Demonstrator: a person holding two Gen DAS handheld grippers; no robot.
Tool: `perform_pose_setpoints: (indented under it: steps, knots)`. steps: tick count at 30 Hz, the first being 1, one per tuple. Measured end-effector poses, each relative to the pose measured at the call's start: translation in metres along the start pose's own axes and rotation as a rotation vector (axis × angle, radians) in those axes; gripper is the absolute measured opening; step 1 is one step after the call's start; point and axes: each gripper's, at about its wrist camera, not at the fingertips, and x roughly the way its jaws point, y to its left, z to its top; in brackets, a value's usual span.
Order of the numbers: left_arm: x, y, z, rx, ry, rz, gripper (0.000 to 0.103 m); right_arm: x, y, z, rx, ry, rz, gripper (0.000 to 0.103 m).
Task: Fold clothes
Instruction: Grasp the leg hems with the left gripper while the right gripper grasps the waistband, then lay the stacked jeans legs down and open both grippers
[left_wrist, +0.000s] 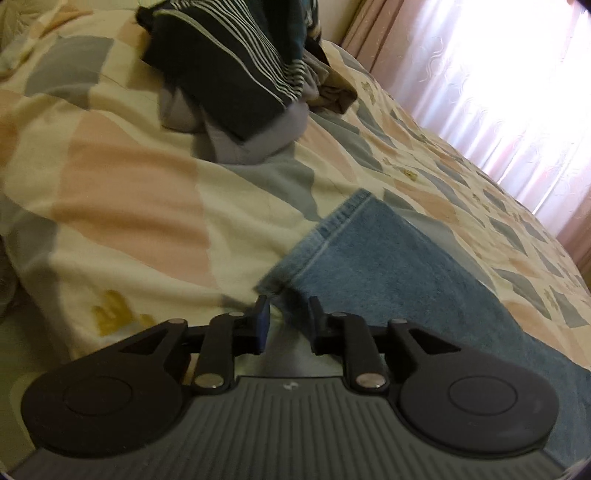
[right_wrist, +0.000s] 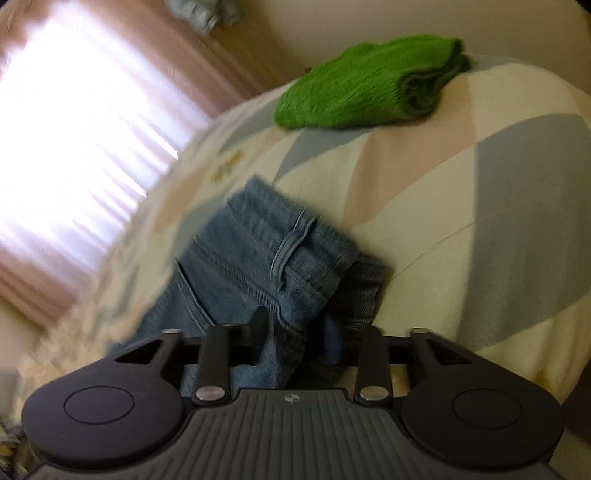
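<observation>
Denim, blue: one pair of jeans (left_wrist: 373, 266) lying on a patchwork bedspread (left_wrist: 133, 206) of cream, pink and grey-blue patches, hem end in the left wrist view, waistband end with belt loop and seam in the right wrist view (right_wrist: 258, 266). Left gripper (left_wrist: 286, 314): jaws apart with a moderate gap, set at the corner of the hem; cloth lies between and behind the fingers, but whether it is pinched cannot be told. Right gripper (right_wrist: 295, 332): jaws likewise apart, astride a raised fold of denim at the waistband; the view is blurred, so a firm hold cannot be confirmed. Other items: green knitted garment (right_wrist: 354, 88), folded, further up the bed; dark striped garment (left_wrist: 225, 62) atop grey cloth in a loose heap, well apart from the jeans; pink curtains (left_wrist: 498, 92) at a bright window. Handling note, as judgement: both ends seem addressed at once, fitting either straightening the jeans or bringing one end over the other. For a clean result, each jaw should take all layers at its edge, hold even tension so seams align, and travel low, clear of the heap.
</observation>
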Motion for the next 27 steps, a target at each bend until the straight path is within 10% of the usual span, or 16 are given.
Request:
perform_pose_setpoints:
  steps: [3, 6, 9, 13, 19, 27]
  knots:
    - [-0.01, 0.005, 0.002, -0.015, 0.001, -0.014, 0.016, 0.0, 0.004, 0.0, -0.048, 0.009, -0.059, 0.055]
    - [-0.022, -0.001, 0.002, -0.01, -0.003, -0.038, 0.016, 0.0, 0.009, 0.0, -0.101, 0.023, -0.124, 0.021]
    - [-0.036, -0.013, 0.002, 0.021, -0.006, -0.068, 0.016, 0.001, 0.014, 0.001, -0.155, 0.038, -0.189, 0.017]
    - [-0.042, -0.059, 0.001, 0.215, 0.024, -0.099, 0.016, -0.003, 0.029, -0.001, -0.219, 0.018, -0.289, 0.055]
    - [-0.028, -0.157, -0.025, 0.443, 0.082, -0.236, 0.019, -0.003, 0.048, -0.007, -0.212, -0.007, -0.313, 0.054]
    - [-0.018, -0.264, -0.087, 0.717, 0.119, -0.194, 0.029, -0.02, 0.056, -0.025, -0.234, -0.088, -0.412, 0.062]
